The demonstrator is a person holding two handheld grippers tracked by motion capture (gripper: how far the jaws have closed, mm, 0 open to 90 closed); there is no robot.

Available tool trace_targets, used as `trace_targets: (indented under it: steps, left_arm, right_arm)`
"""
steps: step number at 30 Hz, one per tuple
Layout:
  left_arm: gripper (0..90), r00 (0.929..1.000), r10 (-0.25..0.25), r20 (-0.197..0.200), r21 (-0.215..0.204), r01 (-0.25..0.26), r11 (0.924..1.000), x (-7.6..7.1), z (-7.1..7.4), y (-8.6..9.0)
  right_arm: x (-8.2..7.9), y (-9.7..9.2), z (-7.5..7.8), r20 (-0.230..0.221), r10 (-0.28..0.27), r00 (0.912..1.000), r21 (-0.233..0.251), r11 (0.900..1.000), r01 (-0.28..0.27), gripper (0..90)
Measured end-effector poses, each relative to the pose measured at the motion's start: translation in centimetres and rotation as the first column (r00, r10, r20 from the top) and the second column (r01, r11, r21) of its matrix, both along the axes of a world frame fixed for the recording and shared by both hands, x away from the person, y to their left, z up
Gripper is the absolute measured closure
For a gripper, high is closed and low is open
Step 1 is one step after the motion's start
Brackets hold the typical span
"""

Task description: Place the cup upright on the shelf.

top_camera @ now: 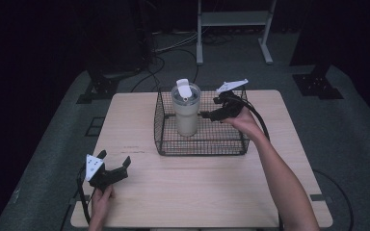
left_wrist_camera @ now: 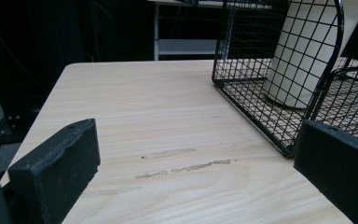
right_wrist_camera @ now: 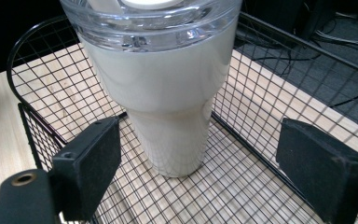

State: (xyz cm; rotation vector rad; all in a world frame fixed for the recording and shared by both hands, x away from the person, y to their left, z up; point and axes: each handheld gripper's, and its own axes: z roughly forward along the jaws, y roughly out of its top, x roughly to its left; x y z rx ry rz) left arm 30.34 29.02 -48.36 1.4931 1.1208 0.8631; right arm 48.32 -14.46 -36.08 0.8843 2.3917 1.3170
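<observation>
While tumbler point(top_camera: 186, 109) stands upright inside wire basket point(top_camera: 200, 144), right gripper point(top_camera: 211, 114) hovers just beside it — jaws spread wide, nothing grasped. Grasp and lift-out likely remain. Left gripper point(top_camera: 114, 161) parked outside basket, released — idle.

— What sort of place is this?

— A lab or recording studio rather than a home. The wooden counter point(top_camera: 139, 120) stands alone on grey carpet point(top_camera: 347, 125), with black curtains closing off the dark surroundings.

— What else points that way?

— Loose cables point(top_camera: 173, 45) run across the floor behind it, heavy black stand feet point(top_camera: 318, 84) sit at the sides, and the metal legs of a white frame point(top_camera: 231, 29) stand at the back.
</observation>
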Motion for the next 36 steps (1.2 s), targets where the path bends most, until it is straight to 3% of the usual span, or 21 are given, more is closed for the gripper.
trace_targets:
  steps: [16, 36]
  left_arm:
    - [0.0, 1.0, 0.0, -0.001, 0.003, 0.0, 1.0, 0.0, 0.0, 0.0]
    - [0.0, 1.0, 0.001, -0.001, 0.005, -0.001, 1.0, 0.0, 0.0, -0.1]
  right_arm:
    - [-2.1, -1.6, 1.6, 0.013, 0.012, 0.9998, 0.005, 0.9999, -0.012, 13.5]
    - [-5.9, -3.9, 1.3, 0.018, 0.053, 0.9984, 0.002, 0.9986, -0.053, 13.5]
